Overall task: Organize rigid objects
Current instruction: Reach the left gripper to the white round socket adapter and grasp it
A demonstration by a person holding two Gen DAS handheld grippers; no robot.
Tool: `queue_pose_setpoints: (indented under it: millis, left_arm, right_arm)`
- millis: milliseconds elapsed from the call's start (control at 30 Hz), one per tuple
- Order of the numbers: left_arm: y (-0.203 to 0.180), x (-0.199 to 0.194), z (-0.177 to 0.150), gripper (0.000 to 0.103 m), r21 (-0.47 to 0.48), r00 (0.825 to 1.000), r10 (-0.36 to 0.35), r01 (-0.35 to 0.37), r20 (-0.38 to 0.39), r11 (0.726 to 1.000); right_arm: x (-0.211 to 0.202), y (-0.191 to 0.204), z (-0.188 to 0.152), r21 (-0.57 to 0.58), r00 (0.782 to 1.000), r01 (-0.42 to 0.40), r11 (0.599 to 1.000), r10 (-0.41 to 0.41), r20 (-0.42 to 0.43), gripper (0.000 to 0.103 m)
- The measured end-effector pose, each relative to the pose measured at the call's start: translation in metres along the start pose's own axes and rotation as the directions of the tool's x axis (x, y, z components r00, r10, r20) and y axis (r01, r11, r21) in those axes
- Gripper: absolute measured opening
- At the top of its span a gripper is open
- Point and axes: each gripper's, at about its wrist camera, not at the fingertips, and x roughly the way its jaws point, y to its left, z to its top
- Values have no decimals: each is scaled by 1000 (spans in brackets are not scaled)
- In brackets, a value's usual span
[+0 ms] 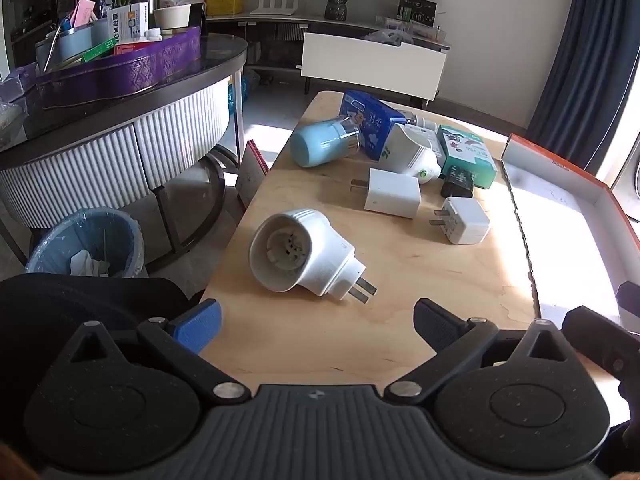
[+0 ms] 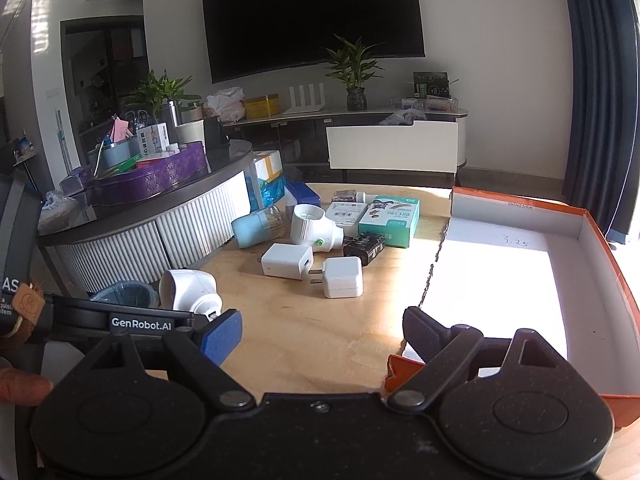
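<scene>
A white plug-in device point(image 1: 304, 256) point(image 2: 190, 288) lies on its side on the wooden table point(image 1: 304, 344), just ahead of my left gripper point(image 1: 316, 324), which is open and empty. Farther back lie two white chargers point(image 1: 394, 193) point(image 1: 464, 220), a second plug-in device point(image 1: 412, 152), a black item point(image 1: 458, 180), a light-blue cup point(image 1: 320, 146) on its side, a blue box point(image 1: 370, 124) and a green box point(image 1: 466, 152). My right gripper point(image 2: 322, 334) is open and empty near the corner of an orange-rimmed white box point(image 2: 600, 248), with the chargers point(image 2: 288, 261) point(image 2: 344, 277) ahead.
A round dark table with a purple tin point(image 1: 120, 68) of clutter stands at the left. A bin point(image 1: 86, 246) with a plastic liner sits on the floor below it. A TV stand point(image 2: 392, 148) and potted plants line the far wall. A dark curtain point(image 2: 592, 80) hangs at the right.
</scene>
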Motion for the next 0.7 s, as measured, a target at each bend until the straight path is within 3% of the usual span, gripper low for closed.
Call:
queue_pose_setpoints:
  millis: [700]
  left_arm:
    - [2, 4, -1, 103, 22, 1000, 4, -4, 9, 1000]
  right_arm:
    - [6, 0, -4, 7, 1000, 6, 1000, -6, -21, 102]
